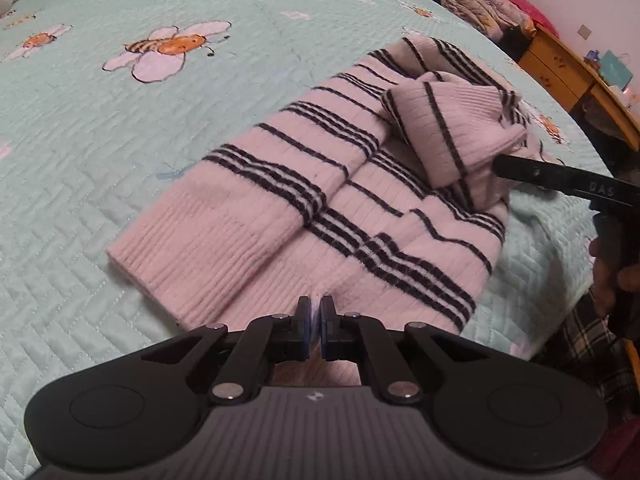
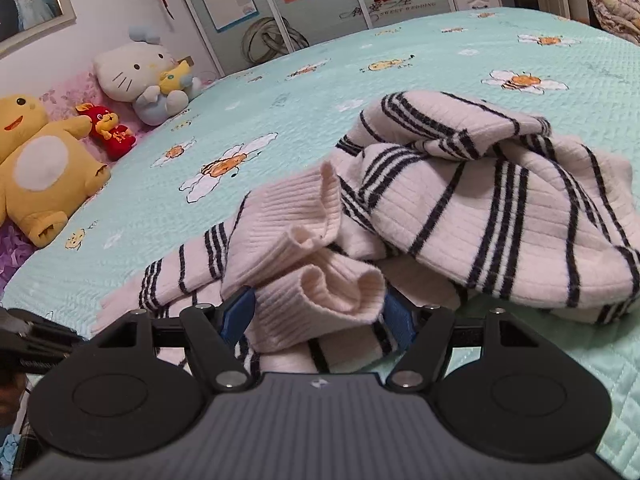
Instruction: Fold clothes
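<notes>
Two pieces of writing can be read: white letters "DAS" on the black arm of the right gripper (image 1: 500, 166) where it enters the left wrist view, and "SWEET WEDDING" on the grey wardrobe doors (image 2: 384, 4) in the right wrist view. No container shows its contents. The fuzzy pink knitted sweater with dark navy stripes (image 1: 320, 184) lies on the mint-green quilted bedspread printed with bees and daisies (image 1: 100, 128), partly folded, one sleeve laid along the body. The left gripper (image 1: 316, 312) has its jaws together, clamped on the sweater's ribbed hem at the near edge. The right gripper (image 2: 316, 312) has its jaws wide apart with a bunched ribbed cuff between the blue pads; whether they press it I cannot tell. Only the right wrist view shows the white cat plush (image 2: 136, 76), yellow plush (image 2: 36, 164) and small red plush (image 2: 108, 130); only the left shows the wooden cabinet (image 1: 560, 68).
</notes>
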Demonstrator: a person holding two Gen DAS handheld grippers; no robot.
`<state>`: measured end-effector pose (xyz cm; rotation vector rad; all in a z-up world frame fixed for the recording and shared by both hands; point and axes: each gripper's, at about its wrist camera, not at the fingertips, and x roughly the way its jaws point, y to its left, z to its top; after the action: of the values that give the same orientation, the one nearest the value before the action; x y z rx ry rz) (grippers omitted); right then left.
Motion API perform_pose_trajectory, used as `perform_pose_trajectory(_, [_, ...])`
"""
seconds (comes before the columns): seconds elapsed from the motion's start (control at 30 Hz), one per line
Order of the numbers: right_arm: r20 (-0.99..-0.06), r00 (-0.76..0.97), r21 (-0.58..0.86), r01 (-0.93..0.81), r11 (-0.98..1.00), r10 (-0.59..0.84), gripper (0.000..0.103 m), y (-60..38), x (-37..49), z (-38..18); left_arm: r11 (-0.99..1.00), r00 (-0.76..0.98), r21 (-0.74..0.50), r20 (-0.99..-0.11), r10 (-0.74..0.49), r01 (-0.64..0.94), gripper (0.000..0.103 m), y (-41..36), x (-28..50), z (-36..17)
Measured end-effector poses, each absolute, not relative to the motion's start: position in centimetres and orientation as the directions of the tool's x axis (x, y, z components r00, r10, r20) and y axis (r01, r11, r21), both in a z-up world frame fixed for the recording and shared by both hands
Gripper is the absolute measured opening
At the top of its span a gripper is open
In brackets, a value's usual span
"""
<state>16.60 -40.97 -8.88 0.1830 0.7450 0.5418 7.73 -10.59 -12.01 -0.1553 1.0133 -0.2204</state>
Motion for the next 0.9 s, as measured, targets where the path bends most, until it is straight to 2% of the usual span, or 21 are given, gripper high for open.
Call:
perform_pose_trajectory(0.2, [-0.574,0.606,0.344,-0.433,0.833,0.551,0.074,-40.3,17.0,-8.8,0.977,0.513,-0.178,-0.831,-0.215,0.121,0.007,-11.0,7.5,-11.5])
perform_pose_trajectory(0.4, [-0.526,0.559,0.559,-0.342,0.755,0.642,0.075,-41.3,17.6,-9.2,0.973,0.522,-0.213,-0.822,-0.227,0.087,0.009,-10.8,7.1,-11.7])
perform_pose_trajectory(0.5, [-0.520,0.587,0.550,-0.326,0.769,0.621,0.073,-41.0,17.9,-9.0,0.967,0.523,-0.248,-0.817,-0.242,0.061,0.012,-10.2,7.2,-12.0])
perform_pose_trajectory(0.53, [-0.532,0.595,0.521,-0.330,0.787,0.602,0.068,-40.6,18.0,-9.0,0.964,0.524,-0.261,-0.815,-0.250,0.054,0.012,-10.0,7.2,-12.1])
perform_pose_trajectory(0.6, [-0.546,0.597,0.471,-0.362,0.804,0.588,0.031,-39.4,18.1,-8.8,0.956,0.527,-0.290,-0.807,-0.265,0.036,0.013,-9.6,7.1,-12.3])
perform_pose_trajectory(0.63, [-0.547,0.589,0.434,-0.408,0.804,0.594,0.028,-38.2,17.8,-8.5,0.950,0.528,-0.311,-0.803,-0.276,0.024,0.013,-9.3,7.1,-12.5])
perform_pose_trajectory(0.77, [-0.540,0.549,0.215,-0.642,0.736,0.638,0.028,-31.5,15.2,-7.3,0.925,0.534,-0.379,-0.786,-0.312,-0.017,0.013,-8.3,7.1,-12.9])
perform_pose_trajectory(0.83, [-0.562,0.517,0.092,-0.737,0.670,0.646,0.037,-27.9,13.6,-7.5,0.922,0.537,-0.386,-0.783,-0.313,-0.026,0.013,-8.3,7.0,-12.8])
perform_pose_trajectory(0.87, [-0.580,0.499,0.046,-0.769,0.637,0.644,0.047,-26.5,12.9,-7.8,0.920,0.538,-0.390,-0.782,-0.314,-0.030,0.013,-8.3,7.0,-12.8])
perform_pose_trajectory(0.9, [-0.598,0.481,0.018,-0.792,0.611,0.641,0.062,-25.6,12.4,-8.1,0.919,0.540,-0.394,-0.781,-0.314,-0.035,0.014,-8.2,7.0,-12.8])
